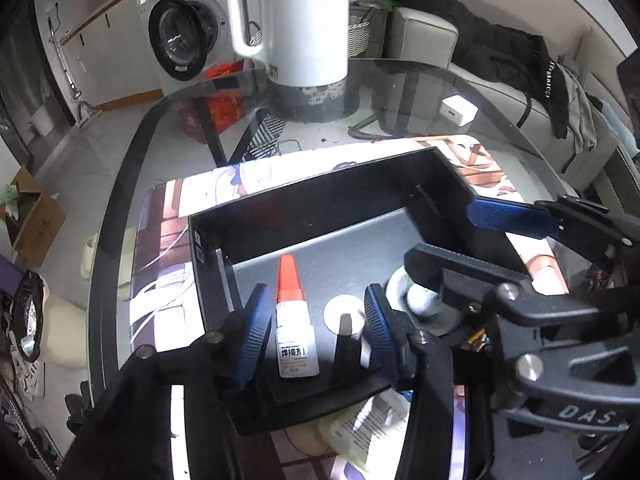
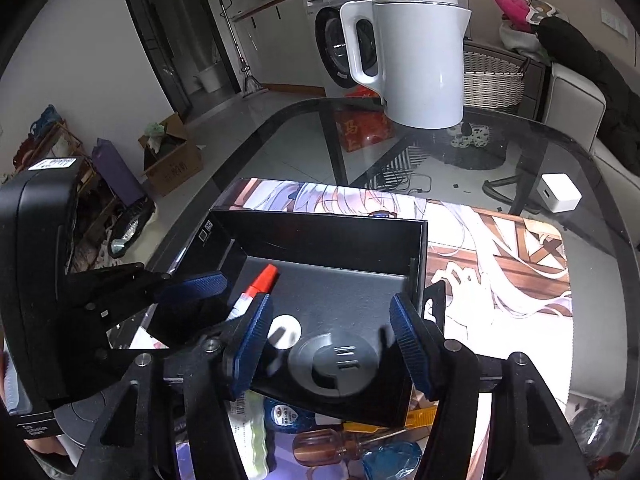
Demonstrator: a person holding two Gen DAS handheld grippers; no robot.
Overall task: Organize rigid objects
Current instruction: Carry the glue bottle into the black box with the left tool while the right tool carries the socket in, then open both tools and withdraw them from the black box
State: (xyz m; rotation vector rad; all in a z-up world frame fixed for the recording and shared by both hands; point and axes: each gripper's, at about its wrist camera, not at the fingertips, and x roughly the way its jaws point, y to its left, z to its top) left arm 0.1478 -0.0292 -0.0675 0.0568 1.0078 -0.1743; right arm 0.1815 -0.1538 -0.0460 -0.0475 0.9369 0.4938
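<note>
A black open box (image 1: pixel 320 200) (image 2: pixel 320 228) sits on a picture mat on a glass table. Inside it lie a small glue bottle (image 1: pixel 294 320) (image 2: pixel 256 286) with a red cap, a white disc (image 1: pixel 345 314) (image 2: pixel 285 332) and a grey round suction-cup part (image 1: pixel 424 304) (image 2: pixel 334 362). My left gripper (image 1: pixel 316 332) is open over the box's near end, its jaws either side of the bottle and disc, holding nothing. My right gripper (image 2: pixel 332 344) is open above the grey part. It also shows in the left wrist view (image 1: pixel 460 236).
A white kettle (image 1: pixel 298 24) (image 2: pixel 408 56) stands at the table's far side. A white charger (image 1: pixel 459 109) (image 2: pixel 560 193) lies at the right. A screwdriver (image 2: pixel 340 446), a packet (image 2: pixel 252 432) and other small items lie on the mat near the box.
</note>
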